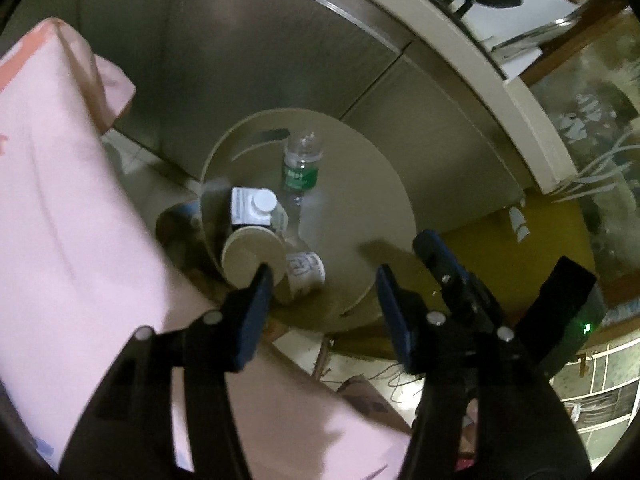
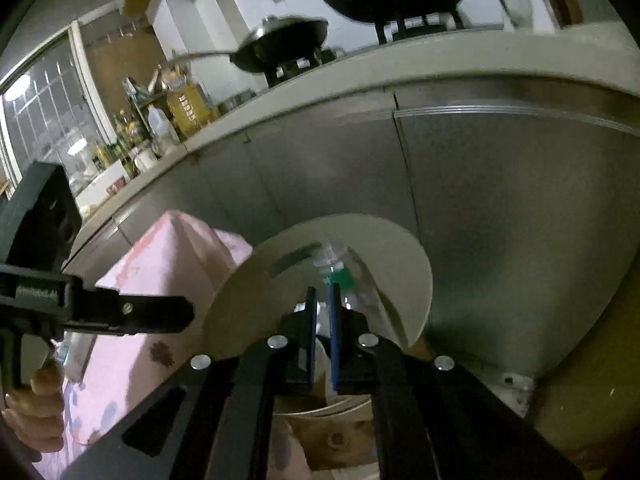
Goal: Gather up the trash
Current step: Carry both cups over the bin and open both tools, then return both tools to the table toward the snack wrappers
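Trash on a round table (image 1: 360, 184): bottle (image 1: 301, 168), carton (image 1: 252, 206), two cups.

Bottle: clear thin plastic, green label, lying on its side near table centre, cap end toward 12 o'clock. Judged empty, so very light; walls soft, likely to dent and squirm under a pinch; smooth, rolls easily. Best hold judged across the labelled mid-body, or at the stiffer neck.

Carton: at 7 o'clock from bottle, just beside it. White box, round white screw cap, grey-blue print. Flat stiff faces, good for opposing pads; weight unknown, contents not visible.

Cup (image 1: 252, 258): at 6 o'clock from carton, touching or nearly so, mouth facing camera. Pale paper, light, crushable; rim grip or gentle squeeze across the wall.

Printed cup (image 1: 306, 272): at 3 o'clock from plain cup, on its side. Same handling.

Table: smooth beige disc, matte, curved slots near the edge. All trash crowded toward its 8 o'clock side.

Left gripper (image 1: 324, 284): jaws about half open, nothing between them; left pad tip overlaps plain cup rim in view, contact not determinable.

Right gripper (image 2: 323, 308): jaws almost closed, thin gap, nothing seen held; bottle visible beyond tips at 12 o'clock.

Pink cloth (image 1: 60, 200) at 9 o'clock, soft, draped. Brushed-metal cabinet (image 1: 240, 60) behind table. Pans (image 2: 288, 38) on stove above.
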`<action>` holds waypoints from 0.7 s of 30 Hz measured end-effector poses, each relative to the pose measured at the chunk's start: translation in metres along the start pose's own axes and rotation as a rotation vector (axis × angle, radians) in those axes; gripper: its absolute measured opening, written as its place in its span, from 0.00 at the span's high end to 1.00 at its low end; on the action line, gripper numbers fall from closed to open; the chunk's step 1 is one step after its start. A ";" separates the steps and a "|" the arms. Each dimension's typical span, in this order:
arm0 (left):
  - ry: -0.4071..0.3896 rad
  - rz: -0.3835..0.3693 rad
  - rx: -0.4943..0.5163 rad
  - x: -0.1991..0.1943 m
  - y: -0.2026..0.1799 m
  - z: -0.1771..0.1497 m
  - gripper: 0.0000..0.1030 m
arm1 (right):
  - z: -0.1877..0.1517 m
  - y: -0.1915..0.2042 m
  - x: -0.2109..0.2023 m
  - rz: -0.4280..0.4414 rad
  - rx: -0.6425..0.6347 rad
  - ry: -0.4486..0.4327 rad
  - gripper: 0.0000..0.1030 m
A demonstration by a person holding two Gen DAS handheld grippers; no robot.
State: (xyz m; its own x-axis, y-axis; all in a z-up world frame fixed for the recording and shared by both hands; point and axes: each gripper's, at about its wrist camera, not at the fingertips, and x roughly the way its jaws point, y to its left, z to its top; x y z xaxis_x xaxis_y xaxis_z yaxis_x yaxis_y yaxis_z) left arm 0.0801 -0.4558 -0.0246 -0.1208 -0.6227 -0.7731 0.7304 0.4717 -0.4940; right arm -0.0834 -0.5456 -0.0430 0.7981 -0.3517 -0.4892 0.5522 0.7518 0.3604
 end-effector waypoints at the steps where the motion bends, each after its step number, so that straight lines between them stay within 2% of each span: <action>1: -0.014 -0.006 0.004 -0.006 -0.001 -0.003 0.50 | 0.004 0.001 -0.006 0.015 0.016 -0.018 0.93; 2: -0.032 -0.013 0.009 -0.015 -0.002 -0.008 0.50 | 0.007 0.001 -0.010 0.043 0.041 -0.025 0.90; 3: -0.050 -0.014 0.016 -0.025 -0.002 -0.014 0.50 | 0.011 0.002 -0.012 0.065 0.064 -0.030 0.84; 5: -0.092 -0.002 0.037 -0.045 -0.001 -0.030 0.50 | 0.017 0.011 -0.024 0.086 0.078 -0.059 0.59; 6: -0.106 0.011 0.043 -0.053 0.001 -0.038 0.50 | 0.019 0.015 -0.029 0.089 0.074 -0.072 0.40; 7: -0.123 0.027 0.050 -0.061 0.004 -0.046 0.50 | 0.020 0.024 -0.038 0.098 0.063 -0.100 0.29; 9: -0.159 0.087 0.066 -0.081 0.013 -0.067 0.50 | 0.021 0.036 -0.048 0.121 0.043 -0.122 0.25; 12: -0.202 0.187 0.080 -0.107 0.031 -0.096 0.50 | 0.021 0.058 -0.054 0.173 0.026 -0.105 0.23; 15: -0.241 0.263 0.056 -0.135 0.055 -0.126 0.50 | 0.013 0.080 -0.052 0.250 0.043 -0.053 0.23; 21: -0.313 0.383 -0.054 -0.193 0.108 -0.183 0.50 | -0.007 0.125 -0.039 0.324 0.049 0.064 0.23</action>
State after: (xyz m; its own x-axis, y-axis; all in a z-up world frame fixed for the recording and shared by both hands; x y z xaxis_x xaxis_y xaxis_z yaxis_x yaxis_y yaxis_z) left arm 0.0591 -0.1707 -0.0013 0.3631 -0.5517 -0.7508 0.6460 0.7298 -0.2239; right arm -0.0476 -0.4339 0.0155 0.9183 -0.0615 -0.3910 0.2840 0.7904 0.5427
